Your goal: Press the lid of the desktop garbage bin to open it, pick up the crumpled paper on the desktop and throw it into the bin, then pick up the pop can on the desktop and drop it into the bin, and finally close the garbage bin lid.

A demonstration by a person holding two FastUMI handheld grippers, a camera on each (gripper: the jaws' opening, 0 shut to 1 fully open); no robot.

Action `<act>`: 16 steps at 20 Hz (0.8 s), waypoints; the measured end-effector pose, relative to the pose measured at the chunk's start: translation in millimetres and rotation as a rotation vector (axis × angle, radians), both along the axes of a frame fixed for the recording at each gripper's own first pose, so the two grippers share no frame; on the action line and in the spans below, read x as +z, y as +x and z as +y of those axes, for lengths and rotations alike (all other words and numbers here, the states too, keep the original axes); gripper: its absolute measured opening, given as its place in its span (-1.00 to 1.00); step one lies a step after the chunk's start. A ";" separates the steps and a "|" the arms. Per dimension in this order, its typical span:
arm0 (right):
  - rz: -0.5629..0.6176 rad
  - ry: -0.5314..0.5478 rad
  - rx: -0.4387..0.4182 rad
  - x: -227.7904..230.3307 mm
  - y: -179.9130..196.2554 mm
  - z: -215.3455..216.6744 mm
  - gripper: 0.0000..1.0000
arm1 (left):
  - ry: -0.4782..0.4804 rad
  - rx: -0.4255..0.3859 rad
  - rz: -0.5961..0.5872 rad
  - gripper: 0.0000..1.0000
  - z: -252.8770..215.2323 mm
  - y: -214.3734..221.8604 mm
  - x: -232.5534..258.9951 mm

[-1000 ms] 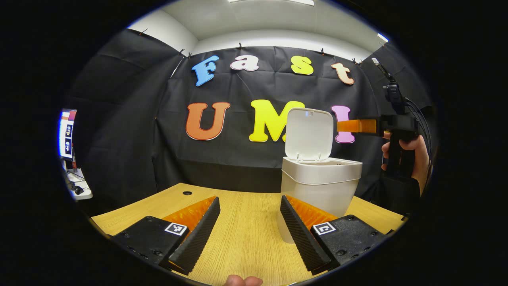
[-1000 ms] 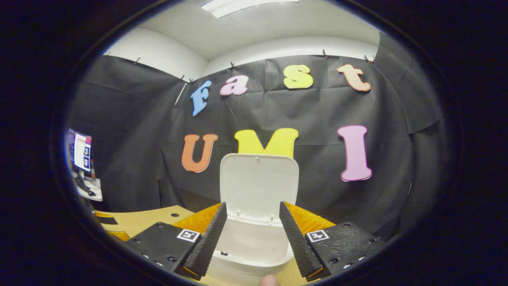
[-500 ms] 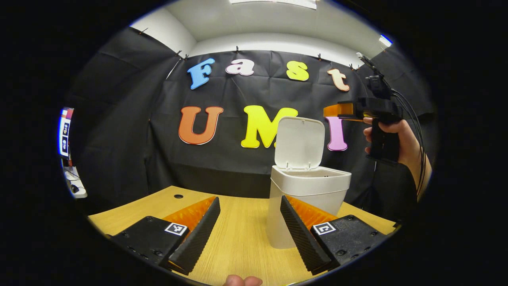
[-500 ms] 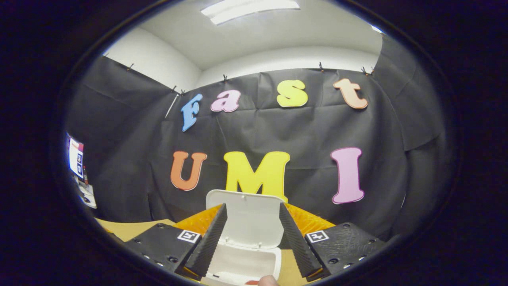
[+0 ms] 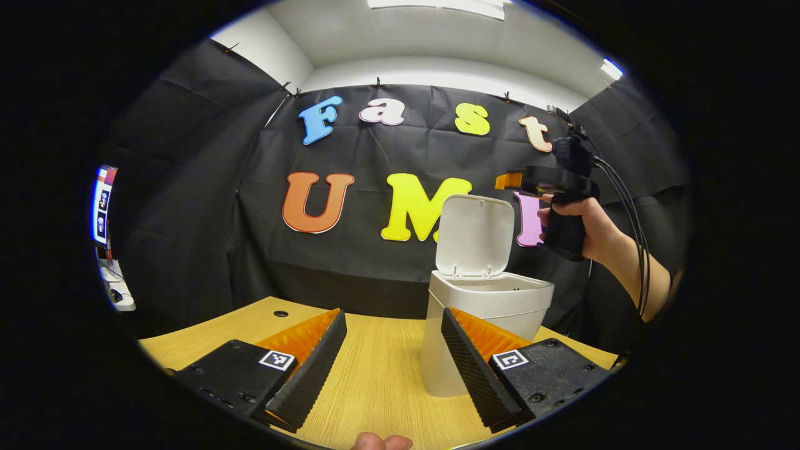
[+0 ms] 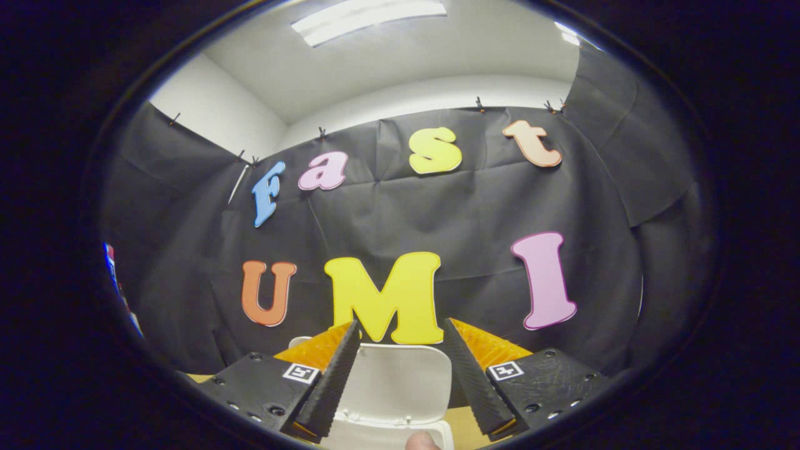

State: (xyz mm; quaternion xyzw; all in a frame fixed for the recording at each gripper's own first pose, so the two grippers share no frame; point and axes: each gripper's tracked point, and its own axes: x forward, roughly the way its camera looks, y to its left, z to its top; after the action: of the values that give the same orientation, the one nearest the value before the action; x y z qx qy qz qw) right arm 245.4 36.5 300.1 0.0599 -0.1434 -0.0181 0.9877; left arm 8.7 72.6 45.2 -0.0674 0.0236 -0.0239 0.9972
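A white desktop bin (image 5: 484, 325) stands on the wooden table (image 5: 381, 369) with its lid (image 5: 473, 235) raised upright. My left gripper (image 5: 394, 362) is open low over the table, the bin just behind its right finger. My right gripper (image 5: 507, 181), held by a hand (image 5: 584, 228), hovers above and just behind the lid's top edge. From the right gripper view, my right gripper (image 6: 400, 369) is open with nothing between its fingers, and the lid (image 6: 394, 384) shows below them. The bin's inside is hidden.
A small round hole (image 5: 280, 314) marks the table's far left part. A monitor and cluttered desk (image 5: 106, 231) sit beyond the booth at the far left. Cables (image 5: 628, 206) trail from the right gripper past the person's forearm.
The right gripper has risen and moved in over the top of the open lid, so the lid sank lower in its view. The left gripper has barely moved.
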 end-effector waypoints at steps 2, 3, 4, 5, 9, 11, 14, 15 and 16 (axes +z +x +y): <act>0.006 -0.003 0.009 -1.9 11.6 5.0 0.66 | -0.008 0.008 0.002 0.97 5.9 2.0 -2.5; 0.006 -0.003 0.017 -1.7 16.8 8.6 0.73 | -0.012 0.011 0.003 0.97 7.8 3.4 -3.8; 0.003 -0.005 0.026 -0.4 20.9 12.9 0.65 | -0.013 0.013 0.005 0.97 9.5 5.0 -5.6; -0.004 -0.016 0.023 0.3 25.1 15.9 0.65 | -0.014 0.013 0.007 0.97 10.7 6.4 -7.1; -0.025 -0.041 0.012 1.2 34.1 23.2 0.58 | -0.003 0.023 0.023 0.97 16.4 11.2 -15.8; -0.040 -0.060 -0.005 4.7 36.1 24.1 0.66 | -0.006 0.022 0.024 0.98 17.2 11.3 -17.3; -0.068 -0.073 -0.019 10.9 36.9 26.2 0.73 | -0.004 0.024 0.026 0.98 19.2 13.8 -20.6; -0.068 -0.070 -0.019 11.1 37.6 26.5 0.65 | -0.002 0.025 0.026 0.98 20.1 13.6 -20.4; -0.061 -0.065 -0.017 8.2 39.9 26.4 0.65 | -0.001 0.026 0.026 0.98 20.4 13.1 -19.9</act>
State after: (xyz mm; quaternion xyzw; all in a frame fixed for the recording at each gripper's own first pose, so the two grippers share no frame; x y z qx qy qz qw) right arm 285.3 63.0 308.3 0.0270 -0.1746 -0.0199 0.9841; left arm 21.8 93.0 25.2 -0.0687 0.0357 -0.0101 0.9969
